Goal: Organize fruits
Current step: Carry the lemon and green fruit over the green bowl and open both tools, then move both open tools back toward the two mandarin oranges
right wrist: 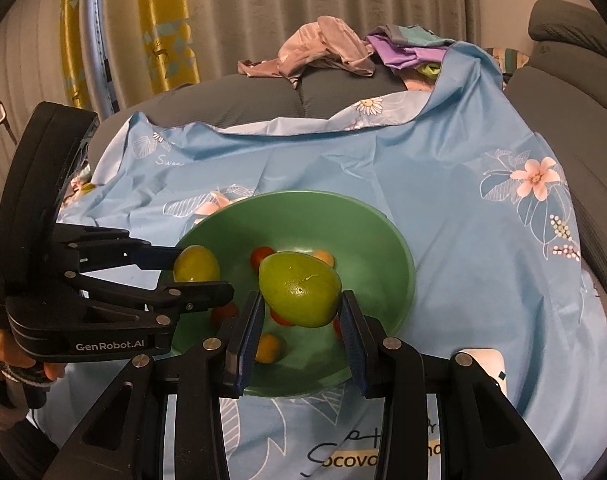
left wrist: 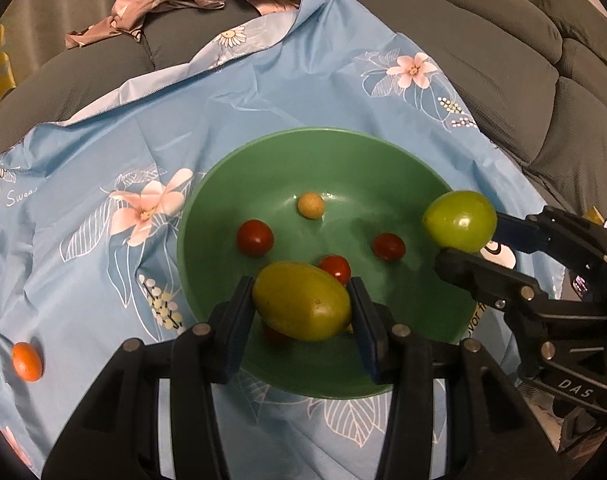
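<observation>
Both claws hold green fruits inside the green bowl's rim (left wrist: 207,200).

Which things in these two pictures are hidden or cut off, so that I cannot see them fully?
- Left wrist view: a red fruit in the green bowl is mostly hidden under the yellow-green fruit held by the left gripper.
- Right wrist view: the green fruit in the right gripper covers most of the small fruits below.
- Right wrist view: the hand is cut off by the edge.
</observation>
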`<state>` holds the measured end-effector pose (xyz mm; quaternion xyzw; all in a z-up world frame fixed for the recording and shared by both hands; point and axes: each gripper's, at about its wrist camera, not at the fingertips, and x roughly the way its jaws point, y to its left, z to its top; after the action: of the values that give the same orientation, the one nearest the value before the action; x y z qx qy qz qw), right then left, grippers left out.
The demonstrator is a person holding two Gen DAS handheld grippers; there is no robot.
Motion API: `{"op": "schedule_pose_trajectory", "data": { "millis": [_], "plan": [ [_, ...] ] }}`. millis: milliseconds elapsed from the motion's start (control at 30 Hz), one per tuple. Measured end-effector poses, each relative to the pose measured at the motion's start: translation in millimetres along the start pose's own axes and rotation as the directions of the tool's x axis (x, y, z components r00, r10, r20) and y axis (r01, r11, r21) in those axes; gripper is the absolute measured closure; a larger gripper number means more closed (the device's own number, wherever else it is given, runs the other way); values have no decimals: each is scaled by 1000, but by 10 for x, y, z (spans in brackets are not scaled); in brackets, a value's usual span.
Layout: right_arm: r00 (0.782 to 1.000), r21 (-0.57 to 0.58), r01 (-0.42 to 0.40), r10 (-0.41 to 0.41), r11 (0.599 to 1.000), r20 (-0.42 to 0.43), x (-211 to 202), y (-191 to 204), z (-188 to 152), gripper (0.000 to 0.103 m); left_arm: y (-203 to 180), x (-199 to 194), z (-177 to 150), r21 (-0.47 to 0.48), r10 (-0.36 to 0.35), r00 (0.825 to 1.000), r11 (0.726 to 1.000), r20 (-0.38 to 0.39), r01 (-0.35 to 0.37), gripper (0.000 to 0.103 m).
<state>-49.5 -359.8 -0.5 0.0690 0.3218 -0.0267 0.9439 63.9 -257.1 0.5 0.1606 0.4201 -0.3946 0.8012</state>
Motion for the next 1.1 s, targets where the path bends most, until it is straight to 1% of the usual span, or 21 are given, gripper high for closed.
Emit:
{"op": "schedule_pose_trajectory", "data": {
  "millis": [67, 267, 567, 667, 700, 767, 800, 867, 933, 1000, 1067, 1100],
  "plan": [
    [1000, 2, 1, -1, 1000, -3, 8, -5, -3, 64, 2, 25, -11, 1, 7, 1000, 1000, -11, -7, 57],
    [1000, 7, -2, 2, 1000, -13, 35, 1, -5, 64, 40, 57, -43, -11, -3, 1000, 1000, -23, 2, 56],
    [1000, 16, -8, 8, 1000, -30, 84, 7, -19, 64, 31, 63, -44, -13, -6, 1000, 1000, -17, 5, 57],
    [999, 28, -9, 10, 1000, -40, 111, -6, -31, 64, 38, 29, -33, -21, -11, 1000, 1000, 3, 11, 56],
    [999, 32, -7, 8, 999, -43, 116, -4, -33, 64, 44, 16, -29, -28, -13, 1000, 1000, 9, 13, 55],
    [999, 37, -5, 6, 999, -44, 121, 0, -38, 64, 54, -12, -27, -35, -11, 1000, 999, 23, 12, 46],
    [999, 39, -3, 4, 999, -40, 111, 3, -33, 64, 59, -39, -28, -37, -11, 999, 999, 37, 12, 44],
    [999, 40, 4, -2, 999, -33, 87, 16, -20, 64, 67, -107, -33, -40, -12, 998, 999, 68, 14, 35],
    [1000, 38, 13, -12, 999, -29, 63, 38, -4, 64, 88, -189, -46, -50, -5, 996, 999, 94, 10, 28],
    [1000, 33, 14, -14, 999, -18, 25, 77, 10, 64, 129, -305, -84, -64, 2, 992, 998, 129, 6, 26],
    [1000, 28, 10, -10, 1000, -9, -20, 135, 22, 64, 211, -449, -153, -95, 10, 987, 995, 161, 6, 21],
    [1000, 24, 6, -6, 1000, -3, -51, 182, 31, 64, 264, -533, -201, -115, 14, 984, 993, 176, 6, 20]
  ]
}}
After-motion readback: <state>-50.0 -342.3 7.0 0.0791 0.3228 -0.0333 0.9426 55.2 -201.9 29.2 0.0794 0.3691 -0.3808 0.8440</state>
